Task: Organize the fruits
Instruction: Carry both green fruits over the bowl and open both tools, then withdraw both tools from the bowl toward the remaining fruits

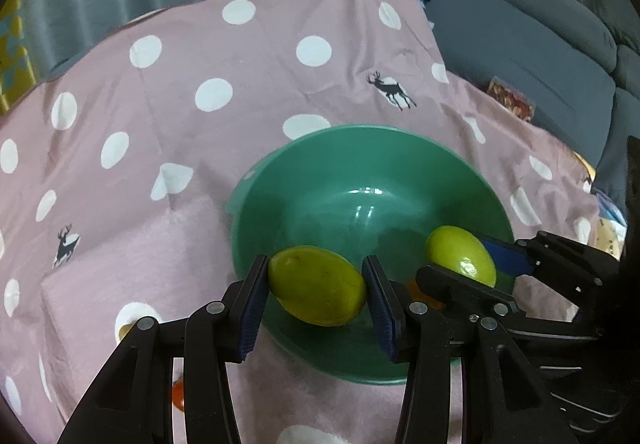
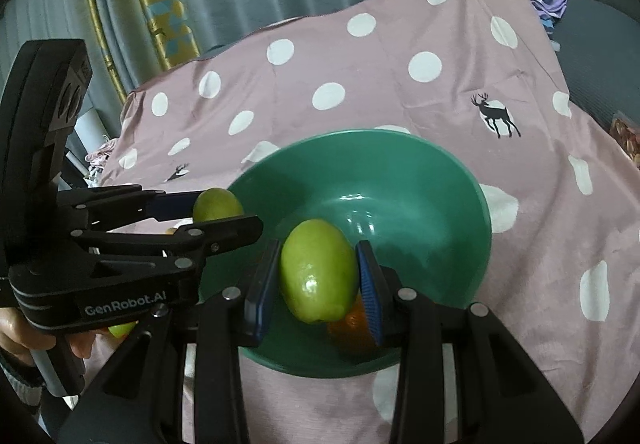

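Note:
A green bowl (image 1: 372,164) (image 2: 400,172) sits on a pink spotted cloth. My left gripper (image 1: 316,288) is shut on a yellow-green lemon (image 1: 316,286) and holds it over the bowl's near left rim. My right gripper (image 2: 320,276) is shut on a second green lemon (image 2: 316,268) above the bowl's near side. Each gripper shows in the other's view: the right one (image 1: 476,262) with its lemon (image 1: 460,256), the left one (image 2: 208,212) with its lemon (image 2: 218,204). An orange fruit (image 2: 352,324) lies in the bowl under the right gripper.
The pink cloth (image 1: 200,64) with white dots and deer covers the surface. An orange fruit (image 1: 178,396) and a pale one (image 1: 124,330) lie on it at the near left. A grey sofa (image 1: 540,24) stands to the right, curtains behind.

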A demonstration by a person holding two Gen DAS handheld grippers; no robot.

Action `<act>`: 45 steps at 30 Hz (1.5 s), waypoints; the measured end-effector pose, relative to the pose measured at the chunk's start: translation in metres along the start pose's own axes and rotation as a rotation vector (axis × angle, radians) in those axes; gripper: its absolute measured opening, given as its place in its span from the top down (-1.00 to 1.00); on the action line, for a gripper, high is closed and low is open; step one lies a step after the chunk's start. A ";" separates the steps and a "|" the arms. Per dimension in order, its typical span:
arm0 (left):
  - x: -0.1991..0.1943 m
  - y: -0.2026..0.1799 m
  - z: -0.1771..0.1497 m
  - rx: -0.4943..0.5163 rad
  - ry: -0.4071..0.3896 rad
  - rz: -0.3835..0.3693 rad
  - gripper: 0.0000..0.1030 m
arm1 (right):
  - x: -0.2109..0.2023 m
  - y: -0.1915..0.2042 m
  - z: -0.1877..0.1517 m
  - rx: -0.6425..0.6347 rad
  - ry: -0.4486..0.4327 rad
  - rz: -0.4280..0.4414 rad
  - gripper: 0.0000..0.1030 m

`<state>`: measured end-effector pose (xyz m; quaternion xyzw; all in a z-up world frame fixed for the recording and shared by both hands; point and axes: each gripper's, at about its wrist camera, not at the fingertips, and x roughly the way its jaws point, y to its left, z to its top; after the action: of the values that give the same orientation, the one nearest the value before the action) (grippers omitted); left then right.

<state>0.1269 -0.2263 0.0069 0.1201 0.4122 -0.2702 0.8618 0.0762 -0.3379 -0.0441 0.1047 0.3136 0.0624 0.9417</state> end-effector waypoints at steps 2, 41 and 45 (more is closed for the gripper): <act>0.004 -0.001 -0.001 0.004 0.012 0.006 0.08 | 0.001 0.001 0.000 -0.009 0.004 -0.017 0.25; -0.039 0.040 -0.037 -0.144 -0.032 0.088 -0.54 | -0.010 0.020 -0.002 -0.062 -0.048 -0.029 -0.29; -0.050 0.053 -0.051 -0.185 -0.031 0.108 -0.54 | -0.013 0.030 -0.002 -0.082 -0.055 -0.027 -0.35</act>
<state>0.0979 -0.1427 0.0126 0.0577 0.4150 -0.1859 0.8888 0.0632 -0.3111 -0.0314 0.0635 0.2861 0.0594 0.9543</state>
